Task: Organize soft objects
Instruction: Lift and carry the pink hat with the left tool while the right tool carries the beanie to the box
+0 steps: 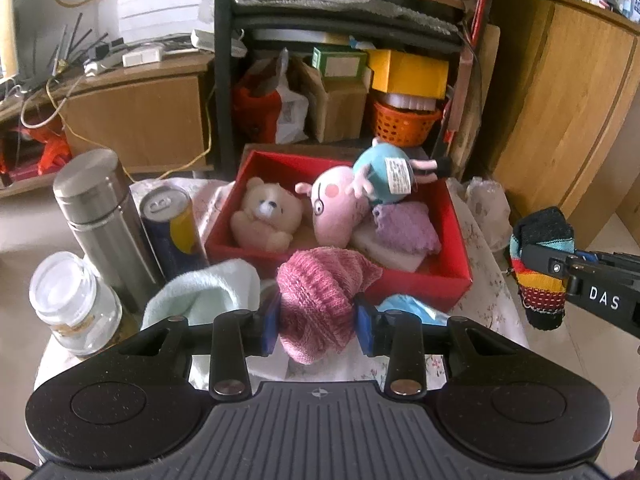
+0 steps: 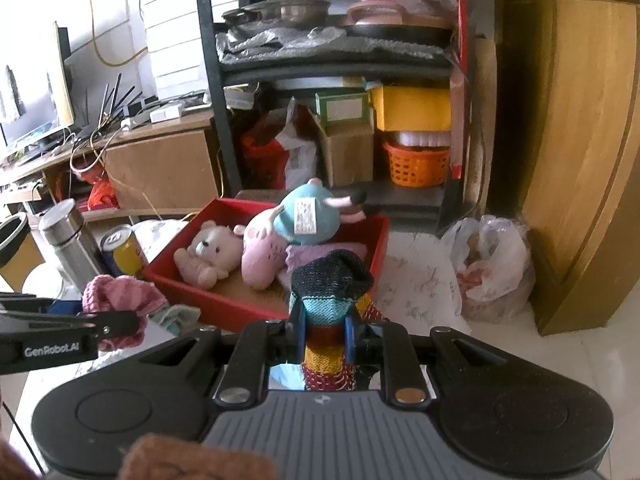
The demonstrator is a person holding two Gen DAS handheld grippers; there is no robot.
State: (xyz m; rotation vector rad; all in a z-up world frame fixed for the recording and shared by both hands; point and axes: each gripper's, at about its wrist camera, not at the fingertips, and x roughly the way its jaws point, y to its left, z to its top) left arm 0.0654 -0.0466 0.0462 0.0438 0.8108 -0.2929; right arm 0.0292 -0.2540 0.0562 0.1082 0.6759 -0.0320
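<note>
The left gripper [image 1: 317, 322] pinches a pink knitted cloth [image 1: 320, 300] between its blue pads [image 1: 269, 330]; the cloth bunches upward above the pads and a shorter end hangs below them, so its long axis runs roughly up and down, just in front of the near wall of the red box [image 1: 420, 280]. The right gripper [image 2: 325, 338] is pressed together on a striped sock [image 2: 328, 300], which stands upright between its fingers, dark end on top and red and yellow bands trailing down. Inside the box lie a teddy bear [image 1: 266, 216], a pink pig toy [image 1: 340, 208] and a purple cloth [image 1: 404, 226]. A pale green towel [image 1: 208, 292] lies on the table beside the box.
</note>
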